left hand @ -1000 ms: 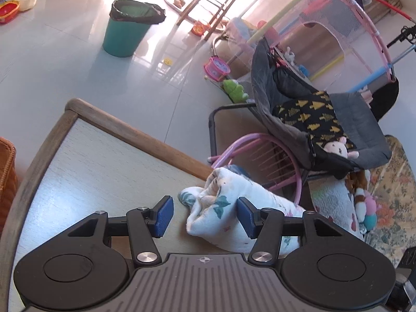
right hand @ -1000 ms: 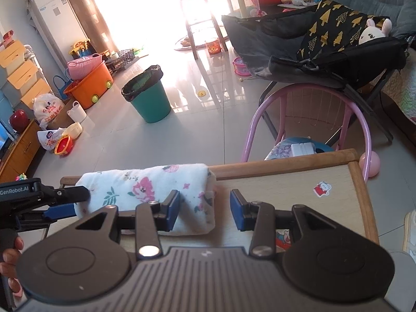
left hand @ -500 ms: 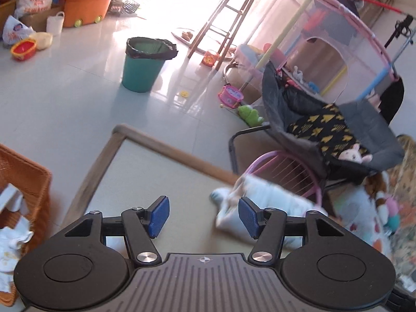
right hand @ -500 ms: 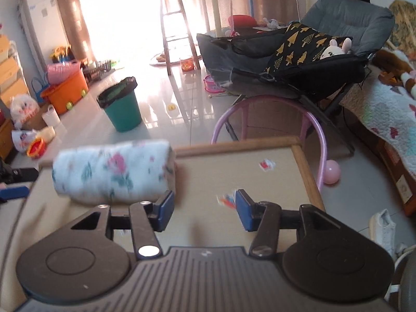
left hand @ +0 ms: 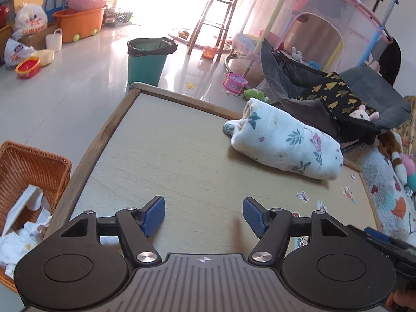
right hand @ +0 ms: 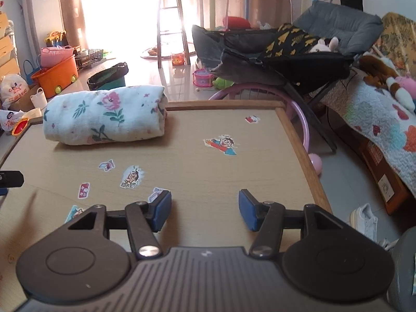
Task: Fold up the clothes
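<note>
Basket (left hand: 31,161) cut off at frame edge

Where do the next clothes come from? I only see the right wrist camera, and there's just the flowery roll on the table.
Observer: A wicker basket stands beside the table, on the left gripper's side.
Child: Anything in it?
Observer: Yes, crumpled white cloth lies inside.
Child: Is the left gripper carrying something?
Observer: No, its jaws are opening with nothing between them, well short of the floral roll.
</note>
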`<state>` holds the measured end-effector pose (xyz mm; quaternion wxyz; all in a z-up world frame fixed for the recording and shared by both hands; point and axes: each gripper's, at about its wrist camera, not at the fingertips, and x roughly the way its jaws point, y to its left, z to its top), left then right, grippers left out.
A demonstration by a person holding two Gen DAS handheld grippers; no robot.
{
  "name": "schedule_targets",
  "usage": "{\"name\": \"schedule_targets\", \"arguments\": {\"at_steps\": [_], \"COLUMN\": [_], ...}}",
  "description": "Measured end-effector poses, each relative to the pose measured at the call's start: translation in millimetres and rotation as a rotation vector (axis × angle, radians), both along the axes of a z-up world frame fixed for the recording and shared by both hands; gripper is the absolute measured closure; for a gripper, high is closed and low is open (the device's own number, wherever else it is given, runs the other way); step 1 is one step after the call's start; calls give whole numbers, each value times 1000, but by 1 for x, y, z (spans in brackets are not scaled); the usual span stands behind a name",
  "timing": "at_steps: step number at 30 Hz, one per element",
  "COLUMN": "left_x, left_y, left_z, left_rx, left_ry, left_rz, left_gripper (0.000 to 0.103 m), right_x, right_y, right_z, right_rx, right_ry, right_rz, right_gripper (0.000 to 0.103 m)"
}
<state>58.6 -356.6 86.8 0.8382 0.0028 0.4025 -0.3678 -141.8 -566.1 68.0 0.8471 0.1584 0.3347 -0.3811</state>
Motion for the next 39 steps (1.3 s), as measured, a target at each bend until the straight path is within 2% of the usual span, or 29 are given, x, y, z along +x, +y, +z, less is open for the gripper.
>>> {"name": "schedule_targets", "arguments": {"at_steps": [4, 8, 11, 15, 22, 31, 39], "left_x": [-6, -9, -11, -21, -30, -19, -27], "left_y": [-5, -13, -19, -22, -12, -15, -20], "left_z": [-3, -3, -1, -4, 0, 10, 8], "left_rx": [33, 74, 110, 178, 154, 159, 158], "left_ry": [-89, -155, -191, -264, -298, -298, -298], "left_rz": [-30, -63, -72, -56, 18, 12, 21], "left_gripper": [23, 7, 2, 0, 0, 0, 0], "right_x": [2, 3, 3, 9, 10, 10, 9], "right_y": [5, 7, 8, 6, 8, 7, 8], "right_z": [-5, -10, -12, -14, -15, -15, -14], "right_rx": [-32, -62, -70, -53, -51, -51, -50], "right_ry": [-20, -45, -54, -41, -37, -37, -37], "right_rz": [-8, -21, -22, 13, 18, 19, 18], "right_gripper": [35, 23, 17, 1, 0, 0, 0]}}
